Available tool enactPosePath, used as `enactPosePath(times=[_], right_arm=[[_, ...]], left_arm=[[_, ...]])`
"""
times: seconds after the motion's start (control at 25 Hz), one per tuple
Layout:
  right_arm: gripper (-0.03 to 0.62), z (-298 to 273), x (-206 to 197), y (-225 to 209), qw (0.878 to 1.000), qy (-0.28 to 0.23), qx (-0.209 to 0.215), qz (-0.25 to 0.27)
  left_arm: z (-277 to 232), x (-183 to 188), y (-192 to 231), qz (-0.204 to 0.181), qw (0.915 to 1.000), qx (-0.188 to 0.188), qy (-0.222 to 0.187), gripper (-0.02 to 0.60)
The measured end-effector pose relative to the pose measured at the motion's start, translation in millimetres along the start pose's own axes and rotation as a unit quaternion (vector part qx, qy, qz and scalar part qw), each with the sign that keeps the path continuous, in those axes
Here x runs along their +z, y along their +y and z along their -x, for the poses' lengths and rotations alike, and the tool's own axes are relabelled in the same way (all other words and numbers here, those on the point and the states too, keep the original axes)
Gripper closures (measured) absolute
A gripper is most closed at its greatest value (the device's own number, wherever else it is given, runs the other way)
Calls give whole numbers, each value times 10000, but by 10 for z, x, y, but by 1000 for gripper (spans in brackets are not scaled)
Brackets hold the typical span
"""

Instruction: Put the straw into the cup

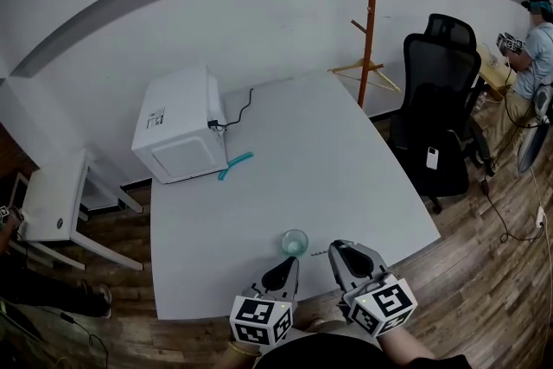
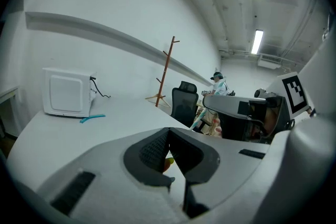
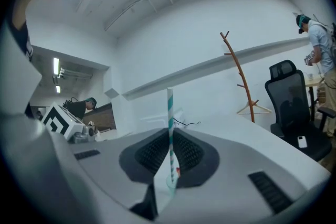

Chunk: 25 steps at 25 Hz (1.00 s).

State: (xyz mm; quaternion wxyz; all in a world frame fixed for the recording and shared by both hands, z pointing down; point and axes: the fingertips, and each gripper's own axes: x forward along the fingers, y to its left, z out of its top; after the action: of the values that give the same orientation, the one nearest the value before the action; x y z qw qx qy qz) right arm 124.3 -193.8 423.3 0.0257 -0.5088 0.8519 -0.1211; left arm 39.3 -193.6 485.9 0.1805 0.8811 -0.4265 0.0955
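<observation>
A small clear cup (image 1: 295, 242) stands on the white table (image 1: 346, 177) near its front edge. My left gripper (image 1: 288, 262) sits just in front of the cup. My right gripper (image 1: 338, 249) is just to the cup's right. In the right gripper view the jaws (image 3: 170, 136) are shut on a teal-and-white striped straw (image 3: 170, 113), which stands upright between the pads. In the left gripper view the left gripper (image 2: 169, 134) has its jaws together, with only a small yellowish speck showing low in the gap. The right gripper (image 2: 247, 113) shows at the right of that view.
A white box-shaped appliance (image 1: 180, 125) with a black cord stands at the table's back left, a teal object (image 1: 235, 164) lying beside it. A black office chair (image 1: 441, 117) and an orange coat stand (image 1: 371, 13) are at the right. A person (image 1: 534, 47) stands far right.
</observation>
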Motion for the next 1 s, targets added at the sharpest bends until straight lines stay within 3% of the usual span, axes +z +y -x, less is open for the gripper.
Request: enactPosePath(times=[0.28,0.56,1.0], right_arm=[[553,-154,-86,71,9989,109,412,180],[553,-323,-147,89,9983,199,497,247],[553,-591,-407,25,9975,508,416,268]], left_arm=[[131,-131,151,291,9981,540,-111,568],[248,-220,296,459,9954,842,-62,568],[107,-163,603,421,9955,850,-39,568]])
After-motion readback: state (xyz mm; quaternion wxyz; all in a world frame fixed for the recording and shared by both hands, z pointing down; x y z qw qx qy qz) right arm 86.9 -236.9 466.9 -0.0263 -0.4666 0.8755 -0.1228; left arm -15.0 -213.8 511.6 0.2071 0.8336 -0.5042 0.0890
